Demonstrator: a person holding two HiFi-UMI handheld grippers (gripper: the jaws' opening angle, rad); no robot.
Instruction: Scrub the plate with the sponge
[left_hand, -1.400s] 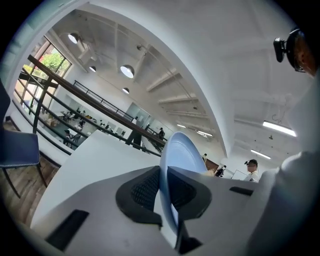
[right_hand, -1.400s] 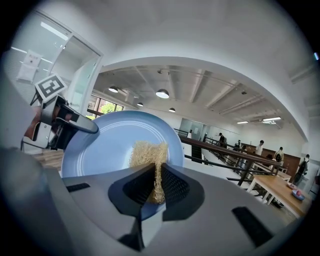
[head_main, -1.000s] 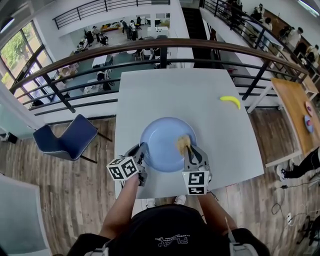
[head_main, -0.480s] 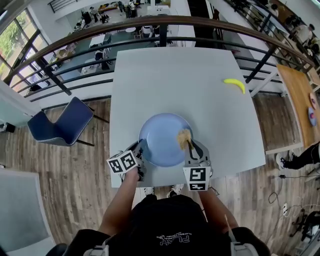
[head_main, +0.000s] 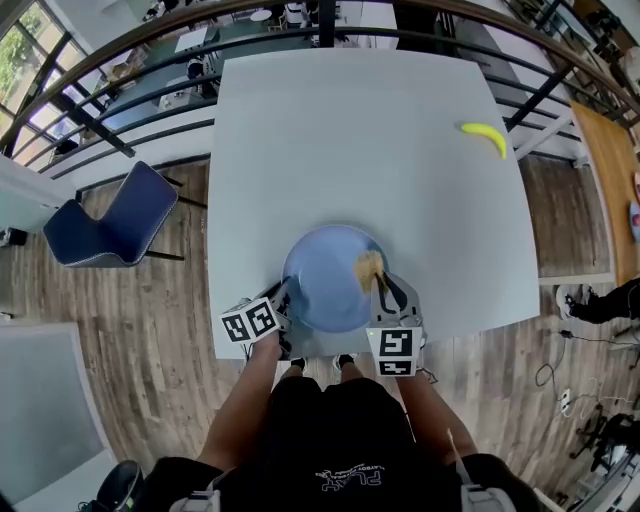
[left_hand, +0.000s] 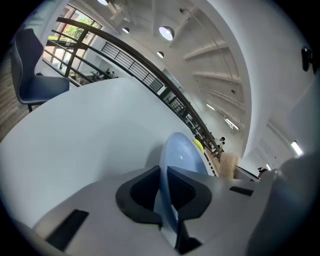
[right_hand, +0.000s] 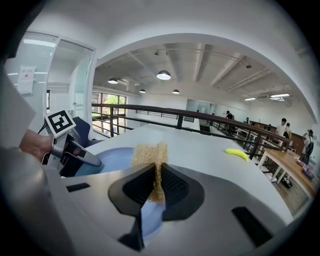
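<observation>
Plate (head_main: 325, 290) sits at the near edge of the white table (head_main: 350, 130), roughly centred. Left gripper (head_main: 284, 300) comes in from the near left. Its jaws are closed tight on the plate's near-left rim, with the rim edge running between the pads. Right gripper (head_main: 381, 288) comes in from the near right. Its jaws are clamped on the tan sponge (head_main: 369, 266), which sticks out past the fingertips. Sponge rests on the plate's right side, inside the rim. Banana (head_main: 484, 135) lies at the far right of the table, well apart from the plate. Blue chair (head_main: 110, 220) stands on the wood floor left of the table.
</observation>
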